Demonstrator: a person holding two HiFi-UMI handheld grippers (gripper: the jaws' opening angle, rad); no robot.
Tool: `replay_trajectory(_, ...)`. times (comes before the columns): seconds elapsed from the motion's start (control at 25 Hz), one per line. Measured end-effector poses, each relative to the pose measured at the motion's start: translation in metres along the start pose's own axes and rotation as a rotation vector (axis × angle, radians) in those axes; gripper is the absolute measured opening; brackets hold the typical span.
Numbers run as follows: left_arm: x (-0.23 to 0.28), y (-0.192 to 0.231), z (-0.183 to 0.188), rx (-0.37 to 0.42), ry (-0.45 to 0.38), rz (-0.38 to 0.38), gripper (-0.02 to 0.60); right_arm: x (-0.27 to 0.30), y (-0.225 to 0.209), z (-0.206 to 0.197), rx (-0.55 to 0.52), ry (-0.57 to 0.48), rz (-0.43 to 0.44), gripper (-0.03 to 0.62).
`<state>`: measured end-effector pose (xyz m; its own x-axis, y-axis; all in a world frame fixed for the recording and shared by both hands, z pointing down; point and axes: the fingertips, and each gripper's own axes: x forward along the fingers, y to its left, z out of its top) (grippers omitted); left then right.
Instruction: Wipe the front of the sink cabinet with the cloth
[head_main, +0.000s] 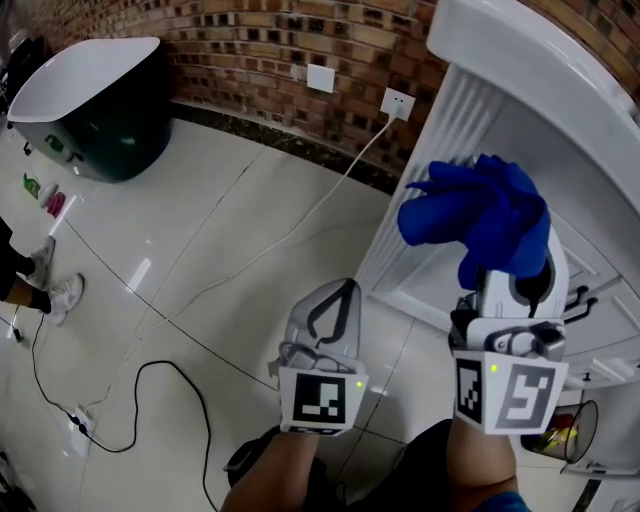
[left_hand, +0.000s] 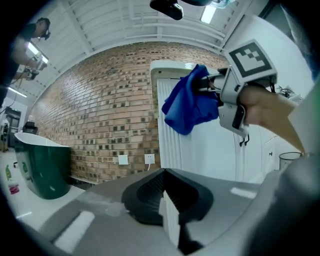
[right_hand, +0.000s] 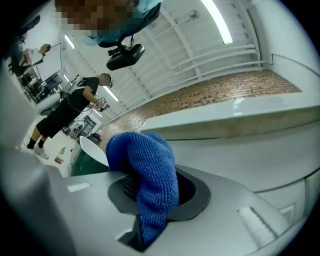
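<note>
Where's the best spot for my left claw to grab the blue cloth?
Probably the loose bunched end of the blue cloth, approached from its left. The right claw is shut on the other end, so only that free bunch sticks out, toward the left claw, now shut.

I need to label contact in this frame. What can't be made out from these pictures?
Whether the blue microfibre cloth touches the white sink cabinet front: head view, the bunched cloth covers the spot.
The right tool's jaw tips: right gripper view, wrapped in cloth.
The white sink top: head view, cut off by the upper edge.
The round container's contents by the cabinet: head view, too small.
</note>
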<state>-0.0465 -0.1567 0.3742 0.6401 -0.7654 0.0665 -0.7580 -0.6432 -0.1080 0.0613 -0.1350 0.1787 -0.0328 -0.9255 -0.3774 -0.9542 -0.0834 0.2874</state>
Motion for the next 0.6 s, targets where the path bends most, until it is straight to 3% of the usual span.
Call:
replay_trajectory(0.08,-0.001,0.003,-0.001,-0.006,0.004,0.002,0.005,0.004,-0.009,0.003,-0.016,-0.001,-0.026,0.074)
replay_trajectory(0.28,-0.004,0.011,-0.004,-0.024,0.018,0.014,0.005,-0.002,-0.009,-0.035,-0.036,0.088,-0.037,0.075)
replay_trajectory(0.6,0.000,0.016,-0.018,-0.041,0.083,0.048,0.005,-0.028,0.023,-0.124,-0.050,0.293,0.004,0.075)
